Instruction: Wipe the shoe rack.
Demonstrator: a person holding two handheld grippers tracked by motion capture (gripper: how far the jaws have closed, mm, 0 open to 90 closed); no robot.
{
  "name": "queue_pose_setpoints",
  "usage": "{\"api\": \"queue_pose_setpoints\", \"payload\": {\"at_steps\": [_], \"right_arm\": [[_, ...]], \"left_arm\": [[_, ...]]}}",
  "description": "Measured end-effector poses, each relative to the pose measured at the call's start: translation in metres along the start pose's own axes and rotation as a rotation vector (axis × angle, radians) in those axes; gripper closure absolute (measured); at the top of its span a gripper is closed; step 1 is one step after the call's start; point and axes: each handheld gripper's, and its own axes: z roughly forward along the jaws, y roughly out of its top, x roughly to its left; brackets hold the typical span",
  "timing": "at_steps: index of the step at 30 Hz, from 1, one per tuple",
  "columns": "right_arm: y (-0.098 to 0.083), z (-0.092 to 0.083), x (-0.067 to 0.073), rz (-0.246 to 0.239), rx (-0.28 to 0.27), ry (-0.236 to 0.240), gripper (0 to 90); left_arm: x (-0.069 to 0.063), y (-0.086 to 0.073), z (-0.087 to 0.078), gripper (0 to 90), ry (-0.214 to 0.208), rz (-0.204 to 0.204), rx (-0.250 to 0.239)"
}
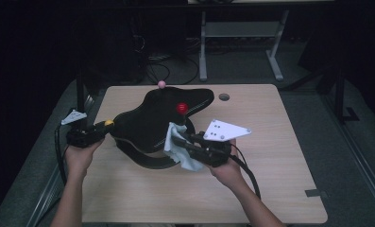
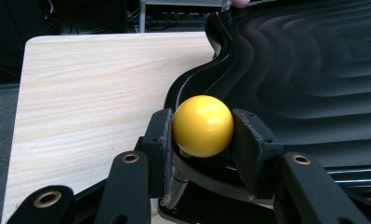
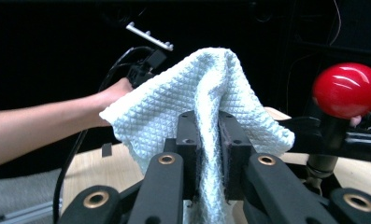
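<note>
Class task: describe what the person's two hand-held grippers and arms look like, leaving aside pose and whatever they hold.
Both the left gripper and right gripper are black, with linked bars on brass-coloured pivots and dark padded jaws. Each carries a pale three-cornered plate and trails a black cable. The forearms are bare, no sleeves showing.

I'm in a dim lab: pale wooden table point(image 1: 270, 179), grey metal bench frame point(image 1: 242, 42) at twelve o'clock, loose black cables point(image 1: 161, 71).

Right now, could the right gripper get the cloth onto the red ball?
Probably yes. The right gripper is shut on the cloth, and the red ball stands close beside it on the black object, with nothing visibly between them.
</note>
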Motion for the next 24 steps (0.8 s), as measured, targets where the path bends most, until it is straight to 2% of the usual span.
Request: {"api": "queue_pose_setpoints", "payload": {"at_steps": [3,4,6,9,14,16,18,20,22,24], "right_arm": [[0.0,-0.001,-0.004,-0.028,0.008,-0.025,80.6],[0.0,-0.001,-0.007,-0.024,0.014,-0.044,80.6],[-0.001,-0.001,-0.013,-0.005,0.02,-0.053,80.7],[0.0,0.0,-0.007,-0.019,0.018,-0.04,80.7],[0.001,0.001,0.007,-0.047,0.011,0.022,80.7],[0.001,0.001,0.004,-0.043,0.012,0.025,80.7],[0.002,0.0,-0.001,-0.035,0.014,-0.002,80.7],[0.002,-0.001,-0.004,-0.019,0.016,-0.007,80.7],[0.002,0.0,-0.001,-0.033,0.018,-0.005,80.7],[0.002,0.0,0.005,-0.039,0.015,0.022,80.7]], "left_arm": [[0.0,0.0,0.0,59.8,0.002,0.001,0.001],[0.0,0.0,0.0,59.9,0.001,0.0,0.0],[-0.001,0.0,0.0,59.8,0.001,-0.001,0.001],[0.0,0.0,0.0,59.8,0.001,-0.001,0.0],[0.0,0.0,0.001,59.9,0.004,-0.004,-0.003],[0.0,0.0,0.0,59.9,0.003,-0.005,-0.001],[0.0,0.0,0.0,59.9,0.003,-0.003,0.0],[0.0,0.0,0.0,59.8,0.003,-0.003,0.0],[0.0,-0.001,0.0,59.9,0.003,-0.002,0.001],[0.0,-0.001,0.0,59.9,0.0,-0.003,0.001]]}}
